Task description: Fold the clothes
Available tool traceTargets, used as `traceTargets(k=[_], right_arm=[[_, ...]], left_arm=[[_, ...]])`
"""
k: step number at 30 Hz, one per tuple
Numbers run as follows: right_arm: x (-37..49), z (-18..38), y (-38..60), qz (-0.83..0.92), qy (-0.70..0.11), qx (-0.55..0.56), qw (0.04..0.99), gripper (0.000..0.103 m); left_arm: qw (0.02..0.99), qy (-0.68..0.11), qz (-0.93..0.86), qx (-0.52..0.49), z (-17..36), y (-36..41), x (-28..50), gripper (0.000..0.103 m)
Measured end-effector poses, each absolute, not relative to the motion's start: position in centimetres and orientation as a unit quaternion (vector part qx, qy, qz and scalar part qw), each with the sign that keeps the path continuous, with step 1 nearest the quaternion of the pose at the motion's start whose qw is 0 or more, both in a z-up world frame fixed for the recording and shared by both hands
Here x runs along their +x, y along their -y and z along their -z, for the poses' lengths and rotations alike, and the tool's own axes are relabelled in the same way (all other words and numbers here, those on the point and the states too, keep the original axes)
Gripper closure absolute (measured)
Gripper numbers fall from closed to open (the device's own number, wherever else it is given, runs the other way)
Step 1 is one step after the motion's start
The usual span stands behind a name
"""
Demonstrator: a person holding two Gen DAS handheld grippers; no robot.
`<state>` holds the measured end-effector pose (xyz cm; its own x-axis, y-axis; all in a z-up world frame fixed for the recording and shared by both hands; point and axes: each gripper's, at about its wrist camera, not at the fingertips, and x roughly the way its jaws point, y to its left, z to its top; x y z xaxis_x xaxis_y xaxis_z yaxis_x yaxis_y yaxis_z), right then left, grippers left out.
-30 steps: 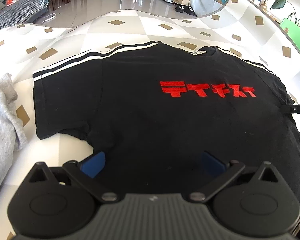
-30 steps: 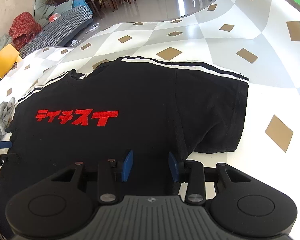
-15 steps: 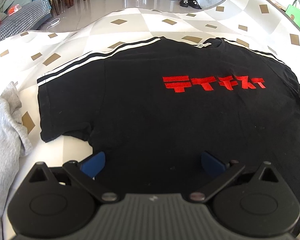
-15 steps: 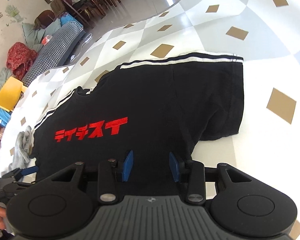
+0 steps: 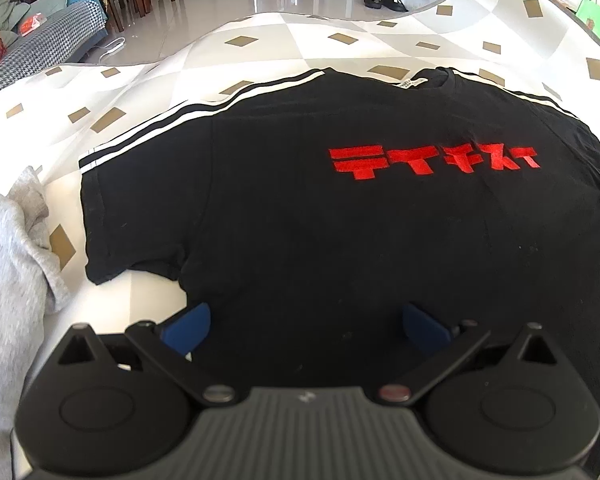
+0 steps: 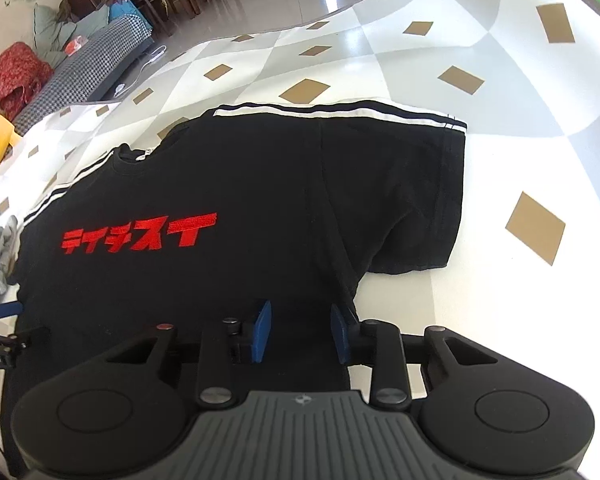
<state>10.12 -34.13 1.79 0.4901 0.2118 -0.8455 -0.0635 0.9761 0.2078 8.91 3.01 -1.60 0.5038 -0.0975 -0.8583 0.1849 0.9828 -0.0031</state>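
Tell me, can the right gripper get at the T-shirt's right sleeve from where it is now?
Probably yes. The right gripper hovers over the black T-shirt near the armpit, its jaws having just narrowed with nothing pinched. The right sleeve lies flat and uncovered on the checkered cloth, with nothing between it and the fingers.

Black T-shirt [image 5: 300, 220] spread flat on the diamond-patterned tabletop [image 5: 340, 52]

The left tool [image 5: 304, 324] hangs over its lower body, blue fingers [image 5: 188, 326] spread wide apart; red lettering [image 5: 432, 160] faces up, and a grey garment [image 5: 8, 264] lies just beside the left sleeve.
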Motion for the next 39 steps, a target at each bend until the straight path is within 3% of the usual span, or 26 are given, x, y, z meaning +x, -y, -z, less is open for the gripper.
traceTargets(k=[11,26,39], right_arm=[[10.2,-1.7,32.4,-0.043,-0.483,0.009,0.874,0.074],[9.3,-1.6,30.1,-0.023,-0.474,-0.039,0.879,0.064],[9.2,-1.6,29.4,-0.007,-0.469,-0.048,0.882,0.062]], left_arm=[[0.867,-0.492,0.068,0.039,1.6,-2.4,9.3,0.0],[0.871,-0.489,0.043,0.026,1.6,-2.3,9.4,0.0],[0.874,-0.486,0.026,0.018,1.4,-2.4,9.7,0.0]])
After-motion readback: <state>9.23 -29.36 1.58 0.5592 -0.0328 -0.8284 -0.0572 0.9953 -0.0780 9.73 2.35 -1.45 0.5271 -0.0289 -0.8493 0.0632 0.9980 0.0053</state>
